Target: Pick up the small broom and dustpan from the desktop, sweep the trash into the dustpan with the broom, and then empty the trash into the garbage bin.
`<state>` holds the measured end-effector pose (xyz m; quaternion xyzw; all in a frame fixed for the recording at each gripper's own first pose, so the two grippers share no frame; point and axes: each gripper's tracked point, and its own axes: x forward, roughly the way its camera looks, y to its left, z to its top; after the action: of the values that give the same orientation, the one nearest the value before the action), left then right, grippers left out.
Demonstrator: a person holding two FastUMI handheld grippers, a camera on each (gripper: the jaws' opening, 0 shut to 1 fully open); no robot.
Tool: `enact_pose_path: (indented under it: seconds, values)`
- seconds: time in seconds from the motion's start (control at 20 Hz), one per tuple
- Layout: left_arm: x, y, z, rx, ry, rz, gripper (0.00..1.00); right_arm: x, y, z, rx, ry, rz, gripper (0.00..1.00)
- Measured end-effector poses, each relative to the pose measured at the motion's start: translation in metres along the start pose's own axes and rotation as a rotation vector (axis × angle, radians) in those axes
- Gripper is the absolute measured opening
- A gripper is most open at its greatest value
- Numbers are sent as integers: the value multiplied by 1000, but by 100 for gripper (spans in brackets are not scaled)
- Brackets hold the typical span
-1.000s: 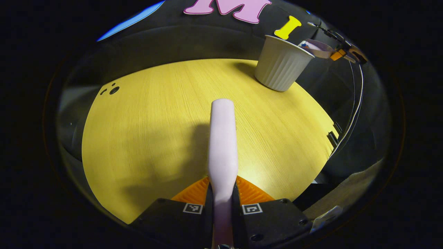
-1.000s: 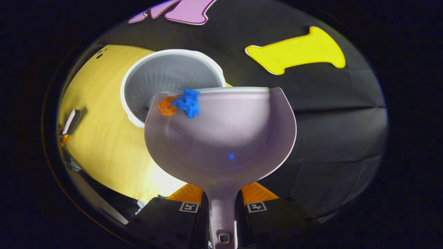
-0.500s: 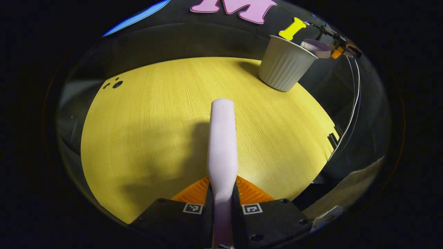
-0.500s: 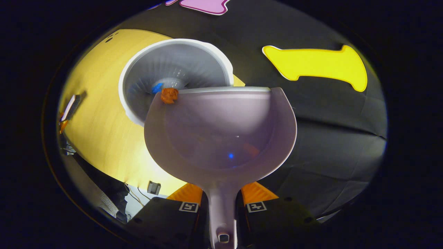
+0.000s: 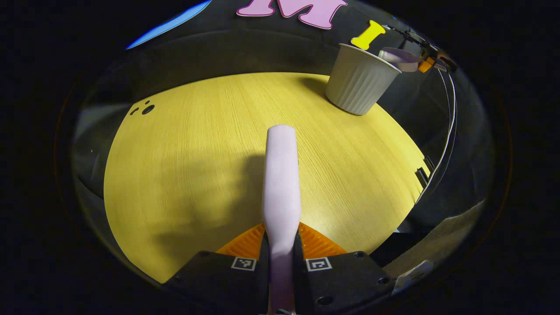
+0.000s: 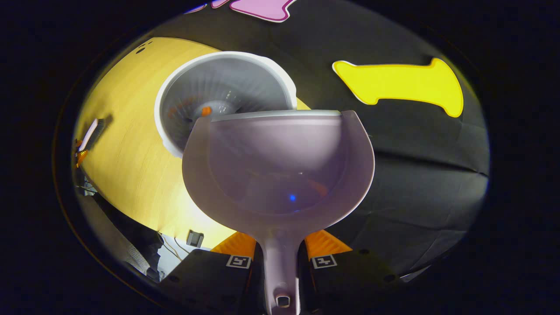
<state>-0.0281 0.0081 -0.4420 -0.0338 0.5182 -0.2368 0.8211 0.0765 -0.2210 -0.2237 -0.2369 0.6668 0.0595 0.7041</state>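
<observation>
Lilac dustpan [image 6: 280, 175], mouth toward garbage bin [image 6: 218, 87].

This is a recording booth, not a home. Black cloth [image 6: 407, 144] walls in a pale wooden table [image 5: 197, 144] (cables [image 5: 446, 131] trail off its edge).

No readable writing, only coded markers on my fingers

My left fingers [image 5: 243, 263] carry two small square black-and-white coded markers, one on each, either side of the handle I hold; my right fingers [image 6: 238, 261] carry the same kind of pair. They are patterns, not letters or numbers, and I can make out no label or brand on anything else
</observation>
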Motion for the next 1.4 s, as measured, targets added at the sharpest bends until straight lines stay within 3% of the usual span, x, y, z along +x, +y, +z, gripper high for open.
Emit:
enact_pose_path:
  seconds: [0.2, 0.55, 0.75, 0.8, 1.1, 1.4]
  values:
    - [-3, 4, 2, -4, -9, 22, 27, -30, 30, 4, 206, -212, 146, 35]
    - [-9, 9, 11, 24, -18, 56, 27, -65, 125, -39, 248, -356, 276, 35]
    - [-7, 10, 19, 48, -24, 71, 27, -70, 212, -69, 219, -361, 377, 35]
    - [-6, 11, 20, 48, -27, 75, 27, -64, 248, -77, 205, -355, 406, 35]
    - [6, 17, 28, 70, -43, 113, 27, -13, 370, -106, 166, -273, 499, 35]
    - [33, 29, 19, 79, -14, 187, 27, 28, 417, -116, 210, -215, 531, 35]
